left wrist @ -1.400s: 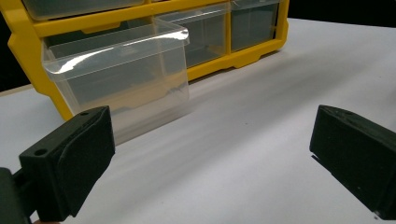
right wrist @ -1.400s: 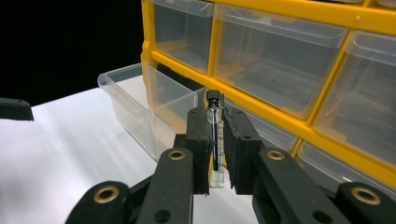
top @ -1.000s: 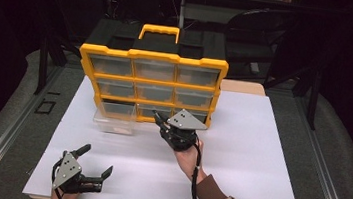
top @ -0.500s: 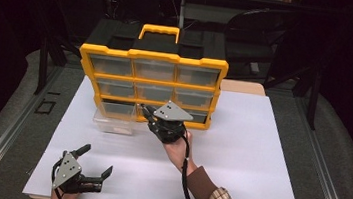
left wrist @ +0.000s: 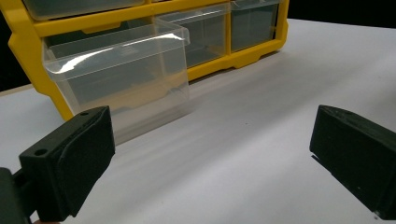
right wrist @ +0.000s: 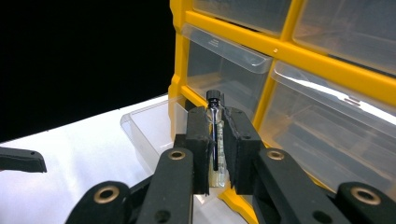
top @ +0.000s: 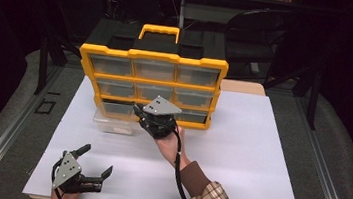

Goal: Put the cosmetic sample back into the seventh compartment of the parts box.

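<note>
Your right gripper has its jaws closed on a small glass vial with a black cap, held upright between the pads. It sits directly in front of the yellow drawer cabinet, at the bottom row, just right of the clear drawer pulled out of the cabinet onto the white surface. Your left gripper rests well in front of the cabinet at the surface's near edge, jaws spread wide with nothing between them.
</note>
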### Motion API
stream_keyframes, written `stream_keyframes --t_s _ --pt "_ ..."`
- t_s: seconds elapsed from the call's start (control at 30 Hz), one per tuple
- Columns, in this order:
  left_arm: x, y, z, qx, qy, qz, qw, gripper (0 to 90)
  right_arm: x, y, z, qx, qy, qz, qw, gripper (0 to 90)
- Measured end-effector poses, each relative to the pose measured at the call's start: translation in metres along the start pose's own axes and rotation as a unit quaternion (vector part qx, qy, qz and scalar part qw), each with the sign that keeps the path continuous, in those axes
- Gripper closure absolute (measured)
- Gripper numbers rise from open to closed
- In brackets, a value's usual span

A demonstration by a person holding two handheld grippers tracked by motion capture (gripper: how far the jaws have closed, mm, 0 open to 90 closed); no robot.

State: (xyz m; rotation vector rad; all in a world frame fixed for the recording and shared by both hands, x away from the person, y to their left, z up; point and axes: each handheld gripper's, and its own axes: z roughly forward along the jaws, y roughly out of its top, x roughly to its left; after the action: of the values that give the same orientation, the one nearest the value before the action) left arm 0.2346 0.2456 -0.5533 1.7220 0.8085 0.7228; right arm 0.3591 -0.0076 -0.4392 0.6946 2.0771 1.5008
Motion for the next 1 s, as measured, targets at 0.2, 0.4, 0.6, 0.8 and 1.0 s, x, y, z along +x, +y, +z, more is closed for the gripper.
stream_keyframes --t_s 0.2,0.4,0.6,0.8,1.0 --pt "0.0 0.0 0.0 0.001 0.0 0.001 1.0 0.0 0.002 0.004 0.006 0.006 0.008 -0.002 0.9999 81.1" --pt "0.0 0.0 0.0 0.0 0.001 0.0 1.0 0.0 0.003 0.008 0.012 0.014 0.016 -0.01 0.9997 81.1" --pt "0.0 0.0 -0.001 -0.001 0.0 0.0 1.0 0.0 0.003 0.011 0.019 0.028 0.024 -0.011 0.9992 81.1" --pt "0.0 0.0 -0.001 -0.001 0.001 0.0 1.0 0.0 0.005 0.015 0.027 0.053 0.039 -0.015 0.9977 81.1" --pt "0.0 0.0 -0.001 -0.002 0.0 0.0 1.0 0.0 0.006 0.017 0.038 0.078 0.053 -0.017 0.9954 81.1"
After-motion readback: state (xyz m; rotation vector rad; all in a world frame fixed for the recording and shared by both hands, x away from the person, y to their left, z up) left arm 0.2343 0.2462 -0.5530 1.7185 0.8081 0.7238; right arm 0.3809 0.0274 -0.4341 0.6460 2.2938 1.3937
